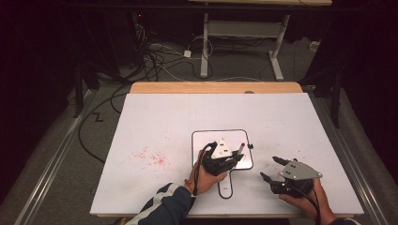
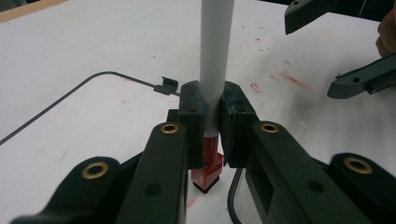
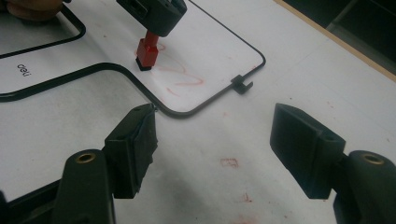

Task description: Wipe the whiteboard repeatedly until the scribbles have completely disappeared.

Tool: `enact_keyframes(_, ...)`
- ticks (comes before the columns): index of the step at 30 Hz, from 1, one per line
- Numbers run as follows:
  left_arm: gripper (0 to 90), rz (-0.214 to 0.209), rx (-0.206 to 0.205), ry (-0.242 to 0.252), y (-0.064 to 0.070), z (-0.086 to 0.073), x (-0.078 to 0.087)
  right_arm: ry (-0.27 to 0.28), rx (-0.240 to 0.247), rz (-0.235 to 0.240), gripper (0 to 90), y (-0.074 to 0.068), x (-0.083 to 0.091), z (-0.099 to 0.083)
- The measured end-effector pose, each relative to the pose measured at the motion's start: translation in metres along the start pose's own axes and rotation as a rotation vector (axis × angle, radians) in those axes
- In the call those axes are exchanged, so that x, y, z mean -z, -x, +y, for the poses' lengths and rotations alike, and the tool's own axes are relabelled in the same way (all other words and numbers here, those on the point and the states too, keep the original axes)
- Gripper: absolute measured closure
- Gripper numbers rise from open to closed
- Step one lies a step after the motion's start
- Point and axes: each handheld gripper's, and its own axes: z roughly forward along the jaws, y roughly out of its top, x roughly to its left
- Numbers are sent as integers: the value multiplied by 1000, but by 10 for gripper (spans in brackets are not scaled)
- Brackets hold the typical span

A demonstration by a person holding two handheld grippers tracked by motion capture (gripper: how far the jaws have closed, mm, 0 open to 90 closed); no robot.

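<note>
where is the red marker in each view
high view: the red marker sits just right of centre, held by the left tool over the small whiteboard.
left gripper view: centre, white barrel upright between the jaws.
right gripper view: upper left, red end on the board.
shared landmark: the little black clip on the whiteboard's edge.

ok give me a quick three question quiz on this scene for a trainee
1. True or false: the left gripper is shut on a marker.
2. Which end of the marker points down at the small whiteboard?
A. the white barrel end
B. the red end
C. neither, it lies flat
3. Fill in: the right gripper has its jaws ____ and holds nothing.

Key:
1. true
2. B: the red end sits just at the whiteboard, by faint red scribbles.
3. open
</note>
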Motion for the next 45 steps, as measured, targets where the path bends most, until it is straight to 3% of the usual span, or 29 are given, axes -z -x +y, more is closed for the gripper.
enact_keyframes(3,787,31,-6,-9,-7,-3,9,1,2,-1,321,0,1,-1)
enact_keyframes(7,787,35,30,-1,-18,-11,22,5,-4,-7,321,1,2,-1)
enact_keyframes(10,787,40,43,7,-17,-13,24,4,-4,-9,321,1,2,0)
enact_keyframes(13,788,20,53,12,-13,-9,15,0,0,-8,321,0,1,1)
enact_keyframes(22,788,-30,-18,-23,18,20,-31,-1,4,1,320,1,-1,0)
enact_keyframes(25,787,-28,-44,-38,22,27,-41,4,6,2,320,1,1,-1)
enact_keyframes(28,787,-20,-41,-44,19,30,-45,7,2,-2,320,1,2,-1)
enact_keyframes(35,787,-34,-4,-30,8,20,-30,5,1,-11,320,2,4,-1)
enact_keyframes(40,788,-18,-14,-31,3,13,-16,3,7,-9,320,0,3,0)
enact_keyframes(45,787,11,-1,-28,-11,4,0,1,7,-9,320,0,2,0)
